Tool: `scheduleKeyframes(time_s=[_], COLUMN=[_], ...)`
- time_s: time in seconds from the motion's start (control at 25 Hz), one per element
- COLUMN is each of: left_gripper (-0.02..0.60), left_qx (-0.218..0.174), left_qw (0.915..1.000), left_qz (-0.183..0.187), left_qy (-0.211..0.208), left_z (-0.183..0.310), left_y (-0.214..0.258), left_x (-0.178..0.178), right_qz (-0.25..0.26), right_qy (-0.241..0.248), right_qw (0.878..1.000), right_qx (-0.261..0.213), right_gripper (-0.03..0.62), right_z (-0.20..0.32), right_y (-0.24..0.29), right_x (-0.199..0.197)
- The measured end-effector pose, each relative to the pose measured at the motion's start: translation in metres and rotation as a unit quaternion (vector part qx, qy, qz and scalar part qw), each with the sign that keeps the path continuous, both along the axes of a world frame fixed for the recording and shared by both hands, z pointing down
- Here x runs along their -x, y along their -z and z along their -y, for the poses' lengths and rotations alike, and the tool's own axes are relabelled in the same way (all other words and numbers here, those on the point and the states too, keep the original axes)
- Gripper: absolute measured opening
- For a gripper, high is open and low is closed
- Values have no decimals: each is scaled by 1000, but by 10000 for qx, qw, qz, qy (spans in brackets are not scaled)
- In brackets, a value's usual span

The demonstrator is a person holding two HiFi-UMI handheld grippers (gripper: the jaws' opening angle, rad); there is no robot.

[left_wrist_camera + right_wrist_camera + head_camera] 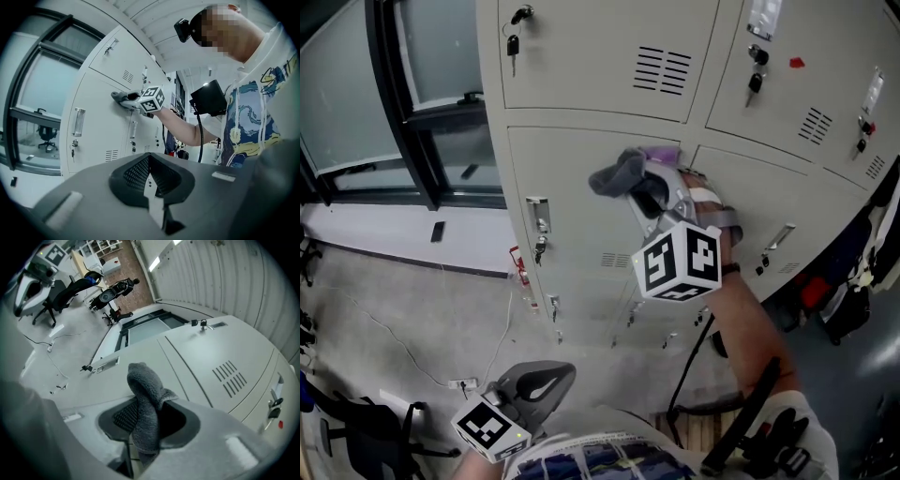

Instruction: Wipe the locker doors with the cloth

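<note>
A grey cloth (617,174) is pressed against the upper part of a beige locker door (572,225). My right gripper (642,185) is shut on it, with its marker cube just below. In the right gripper view the cloth (145,401) stands bunched up out of the closed jaws, with the door (187,376) right behind it. My left gripper (539,382) hangs low near my body, away from the lockers. Its jaws (152,187) are shut with nothing between them. The left gripper view also shows the right gripper (125,97) up against the door.
Keys hang in the locks of the upper lockers (514,42) (755,80). A recessed handle (538,217) sits on the door's left edge. A dark-framed window (431,94) is to the left. Cables (403,347) trail on the floor. Bags (844,300) hang at the right.
</note>
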State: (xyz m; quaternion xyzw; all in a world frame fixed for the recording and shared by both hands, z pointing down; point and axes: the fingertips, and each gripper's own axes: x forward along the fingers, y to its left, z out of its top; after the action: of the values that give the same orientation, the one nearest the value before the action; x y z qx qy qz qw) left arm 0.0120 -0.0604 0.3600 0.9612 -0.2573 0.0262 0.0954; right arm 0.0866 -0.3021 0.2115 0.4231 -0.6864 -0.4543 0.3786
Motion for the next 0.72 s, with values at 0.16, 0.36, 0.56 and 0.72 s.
scheduleKeyframes(time_s=[0.16,0.36,0.56,0.72], left_gripper=[2,0,2,2], left_qx=[30,55,55,85], left_qw=[10000,10000,10000,9999], left_qz=[-14,9,26,35], left_qy=[81,50,28,80], left_z=[2,3,2,2], left_y=[-2,-4,-4,-6], left_x=[4,2,-1,2], right_qz=[-4,-53,-131,-237], right_qy=[-32,-64,-79,-102], right_qw=[9994,9963,9910,9845], right_qx=[355,852,1330,1735], right_gripper=[115,115,114,114], right_z=[0,2,3,4], right_y=[-42,-97,-155,-204], right_x=[-1,0,4,4])
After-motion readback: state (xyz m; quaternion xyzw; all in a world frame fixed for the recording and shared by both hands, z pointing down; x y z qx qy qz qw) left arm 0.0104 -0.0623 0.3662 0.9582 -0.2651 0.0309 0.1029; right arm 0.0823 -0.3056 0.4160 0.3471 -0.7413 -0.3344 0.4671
